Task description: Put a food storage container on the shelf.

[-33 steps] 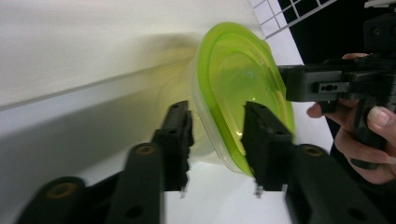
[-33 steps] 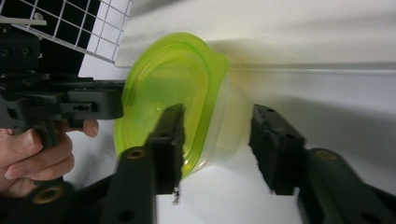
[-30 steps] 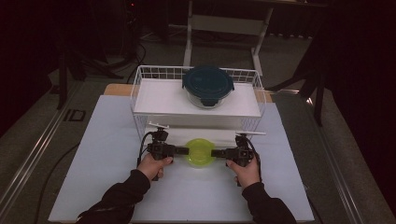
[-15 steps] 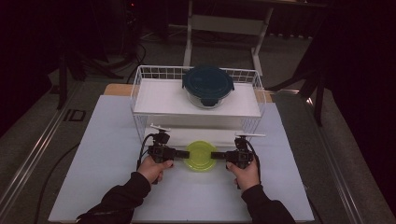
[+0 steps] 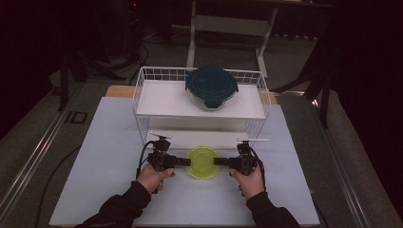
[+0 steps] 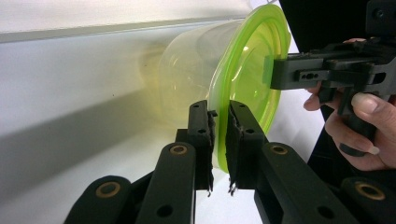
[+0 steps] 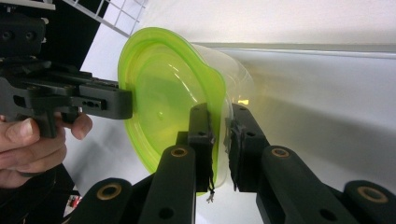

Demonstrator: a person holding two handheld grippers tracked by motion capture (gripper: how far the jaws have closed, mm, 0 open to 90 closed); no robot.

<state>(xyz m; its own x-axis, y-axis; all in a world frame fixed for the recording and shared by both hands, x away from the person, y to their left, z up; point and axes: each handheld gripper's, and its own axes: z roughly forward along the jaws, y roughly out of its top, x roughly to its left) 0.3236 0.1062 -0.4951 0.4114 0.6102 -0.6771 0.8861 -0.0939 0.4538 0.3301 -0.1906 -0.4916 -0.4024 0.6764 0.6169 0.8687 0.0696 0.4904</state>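
1. White table (image 5: 109, 142) carries a wire rack (image 5: 142, 90) with a lidded glass bowl (image 5: 211, 88) at its far side.
2. Near the rack, a green-lidded container (image 5: 203, 162) sits between both tools.
3. Left gripper (image 6: 218, 135) and right gripper (image 7: 218, 133) each clamp its lid rim.

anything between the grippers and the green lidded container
Nothing visible. The left gripper and right gripper are each already clamped on the rim of the green lidded container, on opposite sides.

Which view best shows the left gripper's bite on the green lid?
The left gripper view: the left gripper pinches the lid rim close up. The high view shows it small; the right gripper view shows it at the far rim.
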